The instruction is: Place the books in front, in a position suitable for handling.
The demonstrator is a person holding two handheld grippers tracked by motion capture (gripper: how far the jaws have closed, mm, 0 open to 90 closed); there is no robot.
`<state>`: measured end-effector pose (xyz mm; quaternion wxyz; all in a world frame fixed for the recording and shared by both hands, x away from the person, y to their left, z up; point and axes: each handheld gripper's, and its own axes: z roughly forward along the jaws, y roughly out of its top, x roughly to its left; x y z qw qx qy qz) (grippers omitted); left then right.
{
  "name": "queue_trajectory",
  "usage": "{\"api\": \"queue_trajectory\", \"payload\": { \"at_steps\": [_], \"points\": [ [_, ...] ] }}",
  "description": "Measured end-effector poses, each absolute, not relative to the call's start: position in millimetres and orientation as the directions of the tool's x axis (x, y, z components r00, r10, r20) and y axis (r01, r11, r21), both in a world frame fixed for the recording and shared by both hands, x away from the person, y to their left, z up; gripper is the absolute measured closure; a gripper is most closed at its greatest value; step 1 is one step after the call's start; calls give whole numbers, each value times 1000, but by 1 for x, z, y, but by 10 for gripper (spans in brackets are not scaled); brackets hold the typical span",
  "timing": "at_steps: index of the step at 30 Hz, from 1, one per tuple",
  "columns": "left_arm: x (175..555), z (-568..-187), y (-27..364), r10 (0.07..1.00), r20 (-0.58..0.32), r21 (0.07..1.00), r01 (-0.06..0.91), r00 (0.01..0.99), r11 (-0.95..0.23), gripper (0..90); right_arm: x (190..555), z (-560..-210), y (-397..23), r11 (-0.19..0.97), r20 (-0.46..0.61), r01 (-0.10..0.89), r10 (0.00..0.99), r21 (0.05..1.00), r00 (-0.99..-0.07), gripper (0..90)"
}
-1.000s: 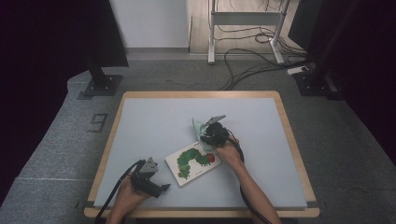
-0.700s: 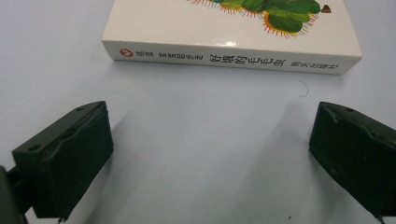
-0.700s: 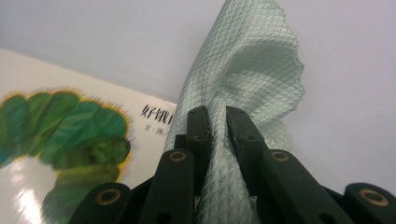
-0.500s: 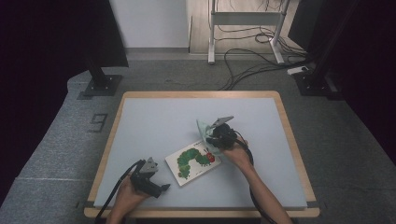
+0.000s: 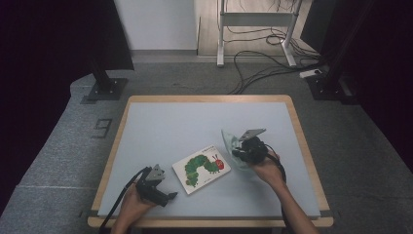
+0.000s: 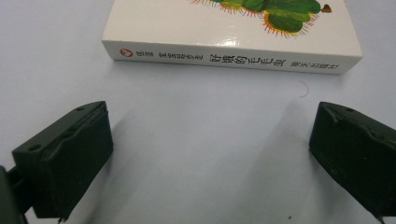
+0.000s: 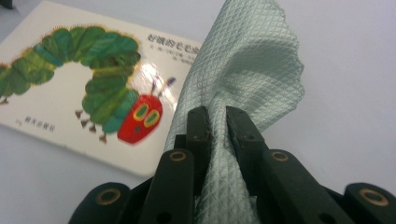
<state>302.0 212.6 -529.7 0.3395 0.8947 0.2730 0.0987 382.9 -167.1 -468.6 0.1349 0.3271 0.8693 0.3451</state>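
A white board book (image 5: 201, 168) with a green caterpillar on its cover lies flat near the middle front of the table; its spine (image 6: 231, 58) faces my left gripper. My left gripper (image 5: 165, 196) rests on the table just left of the book, jaws wide open with bare table between them (image 6: 210, 154). My right gripper (image 5: 237, 146) is held above the table to the right of the book, shut on a pale green waffle-weave cloth (image 7: 243, 88) that bunches up between the jaws and hangs from them (image 5: 233, 146).
The pale blue table top has a wooden rim (image 5: 302, 141). Beyond its far edge are a grey floor, black stand bases (image 5: 104, 90), a white frame (image 5: 255, 29) and loose cables (image 5: 263, 73).
My right gripper has carried the cloth to the right, off the book's right edge, and a little upward. The left gripper and the book have stayed put.
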Motion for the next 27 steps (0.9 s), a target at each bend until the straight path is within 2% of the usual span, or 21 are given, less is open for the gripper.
{"api": "queue_trajectory", "payload": {
  "at_steps": [18, 27],
  "points": [
    [302, -530, 213, 556, -7, 661, 421, 831, -621, 0, 336, -465, -247, 485, -20, 522, 746, 702, -665, 787],
    [302, -530, 212, 557, -8, 662, 422, 831, -620, 0, 316, -478, -281, 433, -1, 566, 794, 702, -607, 780]
  ]
}}
